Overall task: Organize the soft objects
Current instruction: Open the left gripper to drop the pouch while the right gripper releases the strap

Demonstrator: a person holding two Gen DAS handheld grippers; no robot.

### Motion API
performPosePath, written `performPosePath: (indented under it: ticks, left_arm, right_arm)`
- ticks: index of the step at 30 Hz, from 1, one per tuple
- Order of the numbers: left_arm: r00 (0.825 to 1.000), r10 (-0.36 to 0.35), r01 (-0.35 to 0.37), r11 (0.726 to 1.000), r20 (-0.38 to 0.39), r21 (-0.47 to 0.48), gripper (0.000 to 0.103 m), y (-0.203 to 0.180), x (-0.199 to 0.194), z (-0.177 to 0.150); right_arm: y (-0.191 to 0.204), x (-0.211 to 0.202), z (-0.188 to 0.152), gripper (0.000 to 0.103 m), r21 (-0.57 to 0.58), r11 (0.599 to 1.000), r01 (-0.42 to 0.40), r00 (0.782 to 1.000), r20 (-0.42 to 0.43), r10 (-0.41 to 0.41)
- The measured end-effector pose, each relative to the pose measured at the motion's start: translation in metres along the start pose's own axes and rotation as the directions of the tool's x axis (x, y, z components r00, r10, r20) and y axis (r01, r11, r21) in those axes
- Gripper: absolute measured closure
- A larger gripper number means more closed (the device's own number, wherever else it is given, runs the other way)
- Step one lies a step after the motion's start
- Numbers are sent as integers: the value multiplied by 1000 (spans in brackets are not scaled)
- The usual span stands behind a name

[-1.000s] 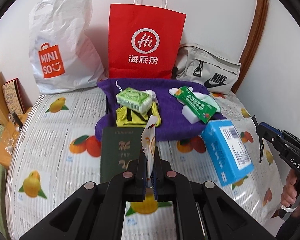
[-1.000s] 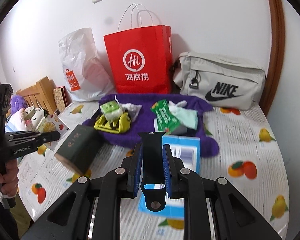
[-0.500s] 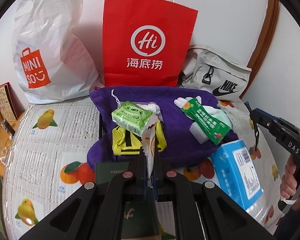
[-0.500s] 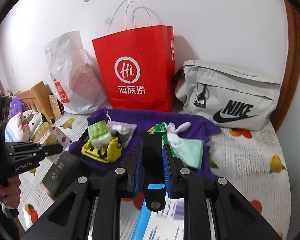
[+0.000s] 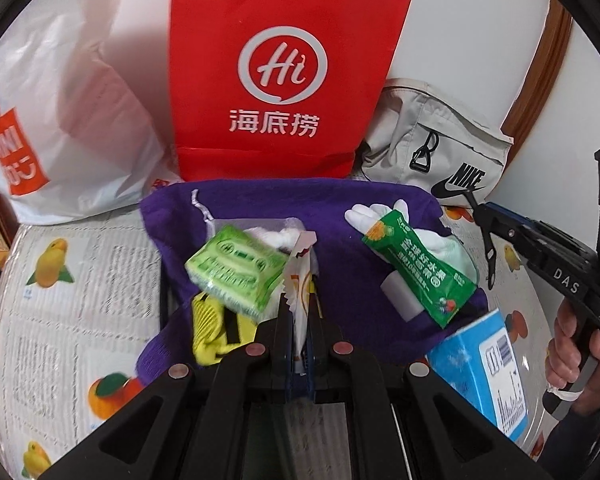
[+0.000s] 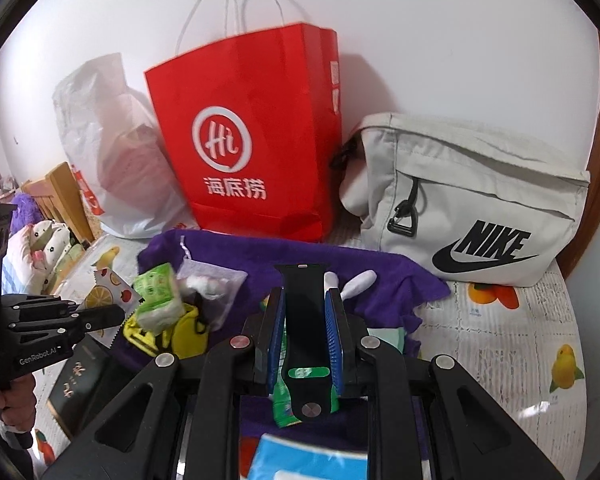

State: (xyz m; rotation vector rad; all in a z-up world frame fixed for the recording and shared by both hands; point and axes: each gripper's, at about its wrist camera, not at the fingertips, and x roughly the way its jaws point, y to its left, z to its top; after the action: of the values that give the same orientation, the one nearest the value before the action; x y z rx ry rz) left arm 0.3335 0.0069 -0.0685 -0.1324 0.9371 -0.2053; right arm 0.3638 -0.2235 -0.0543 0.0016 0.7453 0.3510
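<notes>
Left gripper (image 5: 298,312): pinched tight on a thin fruit-print sachet (image 5: 300,272), which stands up between the jaws, over the near edge of the purple cloth (image 5: 340,200).
Right gripper (image 6: 305,320): clamped on a black watch strap (image 6: 302,312), held upright over the near middle of the purple cloth.
Step in hand: both held items are being carried toward the pile on the purple cloth; I judge this the delivery leg, not yet the drop.
Next move: each gripper needs a bare patch of cloth below it before it lets go; the sachet is light and may cling to a pad.
On the purple cloth, left part: a green tissue pack (image 5: 234,272) leans on a yellow mesh piece (image 5: 212,332), with a clear pouch of white cotton (image 6: 212,280) just behind.
On the purple cloth, right part: a green snack packet (image 5: 416,264) lies across a white glove (image 5: 376,214) and a white block.
Beside the purple cloth: a blue box (image 5: 484,368) at its near right corner, a dark green booklet (image 6: 80,380) at its near left.
Behind the purple cloth: a red paper bag (image 6: 244,140) upright, contents hidden; a white plastic bag (image 5: 52,120) to its left, bulging with something pinkish; a grey Nike pouch (image 6: 472,208) to its right, zipped.
Surface: fruit-print sheet (image 6: 520,340) under the purple cloth.
</notes>
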Motion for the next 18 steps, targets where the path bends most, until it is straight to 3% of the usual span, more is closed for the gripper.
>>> performPosePath:
  ticks: [18]
  left_arm:
    - [995,-57,55,998,-87,-26,97,3,62,31]
  right_arm:
    - [-24,71,4,83,24,1000,-20,991,-129,23]
